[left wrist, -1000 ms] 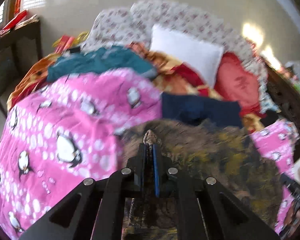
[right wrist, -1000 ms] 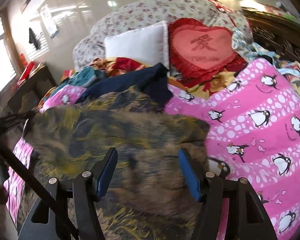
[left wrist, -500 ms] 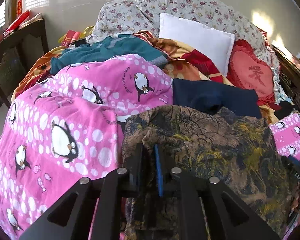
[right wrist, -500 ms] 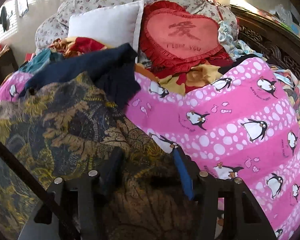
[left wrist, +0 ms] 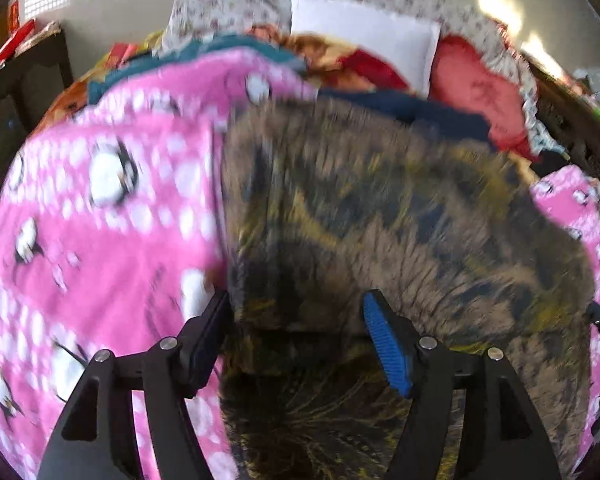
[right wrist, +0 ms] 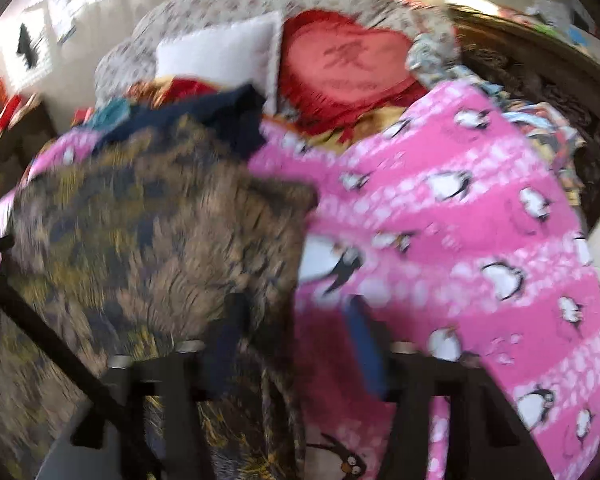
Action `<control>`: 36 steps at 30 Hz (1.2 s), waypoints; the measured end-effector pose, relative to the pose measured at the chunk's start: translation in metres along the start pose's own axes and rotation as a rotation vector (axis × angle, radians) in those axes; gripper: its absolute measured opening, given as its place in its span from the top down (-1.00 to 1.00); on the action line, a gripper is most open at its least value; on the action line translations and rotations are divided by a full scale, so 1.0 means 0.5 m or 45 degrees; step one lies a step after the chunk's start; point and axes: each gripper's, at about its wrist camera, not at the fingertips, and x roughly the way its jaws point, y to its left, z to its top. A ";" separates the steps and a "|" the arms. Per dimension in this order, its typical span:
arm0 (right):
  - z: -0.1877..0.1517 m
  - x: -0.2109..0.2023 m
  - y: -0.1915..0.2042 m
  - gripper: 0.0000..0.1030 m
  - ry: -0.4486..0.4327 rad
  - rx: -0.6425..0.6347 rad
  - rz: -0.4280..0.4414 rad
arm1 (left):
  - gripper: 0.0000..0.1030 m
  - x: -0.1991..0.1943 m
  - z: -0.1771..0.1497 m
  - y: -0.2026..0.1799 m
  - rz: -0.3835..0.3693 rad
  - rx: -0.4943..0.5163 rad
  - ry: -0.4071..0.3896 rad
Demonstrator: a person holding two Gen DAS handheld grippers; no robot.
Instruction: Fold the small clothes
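Left gripper (left wrist: 296,332) jaws have just been opening, now wide and off the brown-gold patterned garment (left wrist: 380,208) on the pink penguin blanket (left wrist: 100,220). Right gripper (right wrist: 292,344) at 3 o'clock has been closing over its edge (blur hides contact). Fold laid; next grab starting.

Soft matt fleece on the pink penguin blanket (left wrist: 100,208), and the brown-and-yellow patterned garment (left wrist: 380,208) is thin printed cloth. Ribbed blue rubbery pads (left wrist: 384,344) sit on matt black plastic fingers; the red heart cushion (right wrist: 348,64) looks plush.
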 end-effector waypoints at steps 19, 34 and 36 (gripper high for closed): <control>0.154 0.166 -0.108 0.26 0.183 0.480 0.351 | -0.49 0.008 -0.001 0.010 -0.029 -0.018 -0.013; 0.221 0.122 -0.119 0.88 -0.069 0.485 0.148 | -0.70 0.015 -0.009 0.005 -0.036 0.007 -0.055; 0.193 0.079 -0.124 0.83 -0.064 0.518 0.146 | -0.70 0.002 -0.011 0.011 -0.040 -0.003 -0.038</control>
